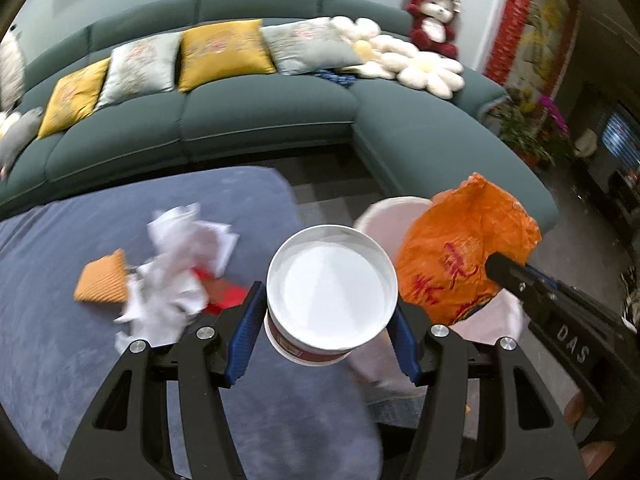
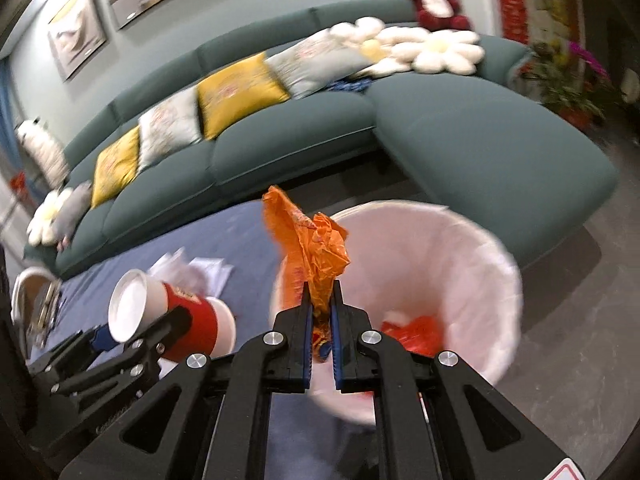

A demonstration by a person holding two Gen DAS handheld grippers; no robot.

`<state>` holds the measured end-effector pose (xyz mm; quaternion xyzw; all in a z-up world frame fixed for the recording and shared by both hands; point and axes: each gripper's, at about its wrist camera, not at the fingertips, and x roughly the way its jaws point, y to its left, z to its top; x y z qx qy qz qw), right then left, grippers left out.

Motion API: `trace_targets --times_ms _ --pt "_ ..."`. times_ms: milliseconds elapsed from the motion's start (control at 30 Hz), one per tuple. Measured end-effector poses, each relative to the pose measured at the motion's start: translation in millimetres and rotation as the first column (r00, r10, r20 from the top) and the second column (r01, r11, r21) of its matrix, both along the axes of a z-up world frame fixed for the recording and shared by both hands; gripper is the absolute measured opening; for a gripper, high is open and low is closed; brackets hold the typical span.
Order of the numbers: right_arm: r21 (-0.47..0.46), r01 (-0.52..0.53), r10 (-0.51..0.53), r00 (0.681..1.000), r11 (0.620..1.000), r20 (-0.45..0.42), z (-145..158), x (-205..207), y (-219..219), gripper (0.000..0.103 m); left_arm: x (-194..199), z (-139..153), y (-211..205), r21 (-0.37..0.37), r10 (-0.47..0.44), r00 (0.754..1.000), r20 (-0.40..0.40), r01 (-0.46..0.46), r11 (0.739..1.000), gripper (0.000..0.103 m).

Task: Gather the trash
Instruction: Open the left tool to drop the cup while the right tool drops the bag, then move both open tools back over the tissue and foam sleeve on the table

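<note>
A white paper cup [image 1: 331, 280] with a red band sits upright between the blue pads of my left gripper [image 1: 328, 299], which is shut on its sides. In the right wrist view the same cup [image 2: 172, 316] appears tilted in the left gripper [image 2: 140, 326]. My right gripper [image 2: 320, 292] is shut on a crumpled orange plastic bag [image 2: 316, 248], held near the rim of a bin with a white liner [image 2: 500, 264]. The left wrist view shows the orange bag [image 1: 460, 248] in the right gripper [image 1: 500, 268], in front of the bin [image 1: 384, 212].
Crumpled white paper [image 1: 176, 272], an orange waffle-textured piece [image 1: 102, 282] and a red packet [image 1: 228, 294] lie on the blue-grey table [image 1: 60, 360]. Red-orange trash [image 2: 416, 332] lies inside the bin. A green sofa [image 2: 480, 140] with cushions curves behind.
</note>
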<state>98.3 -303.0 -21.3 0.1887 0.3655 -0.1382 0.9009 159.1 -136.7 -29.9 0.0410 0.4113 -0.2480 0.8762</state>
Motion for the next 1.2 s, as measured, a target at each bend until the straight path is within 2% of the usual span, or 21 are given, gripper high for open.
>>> trace_targets --times_ms 233,433,533,600,767,867,1200 --pt "0.005 0.111 -0.111 0.994 0.994 0.006 -2 -23 -60 0.008 -12 -2 -60 -0.001 -0.093 0.996 -0.002 0.093 0.996 0.055" --pt "0.009 0.130 -0.130 0.992 0.992 0.004 -8 -25 -74 0.009 -16 -7 -90 0.004 -0.133 0.991 -0.015 0.133 0.991 0.056" --pt "0.018 0.138 -0.138 0.990 0.990 0.002 -11 -24 -78 0.012 -15 -7 -97 0.006 -0.131 0.991 -0.020 0.131 0.991 0.056" --pt "0.022 0.143 -0.144 0.990 0.989 0.006 -12 -23 -79 0.013 -12 -8 -99 0.009 -0.125 0.992 -0.027 0.125 0.992 0.060" --pt "0.022 0.142 -0.143 0.990 0.990 0.021 -8 -23 -76 0.025 -11 -7 -96 0.012 -0.107 0.994 -0.027 0.107 0.994 0.066" --pt "0.018 0.139 -0.140 0.990 0.990 0.030 -6 -22 -73 0.028 -10 -6 -91 0.010 -0.090 0.995 -0.030 0.090 0.996 0.071" --pt "-0.007 0.089 -0.089 0.996 0.996 0.026 -1 -14 -51 0.034 1 -2 -52 -0.012 -0.021 0.999 -0.048 0.021 1.000 0.072"
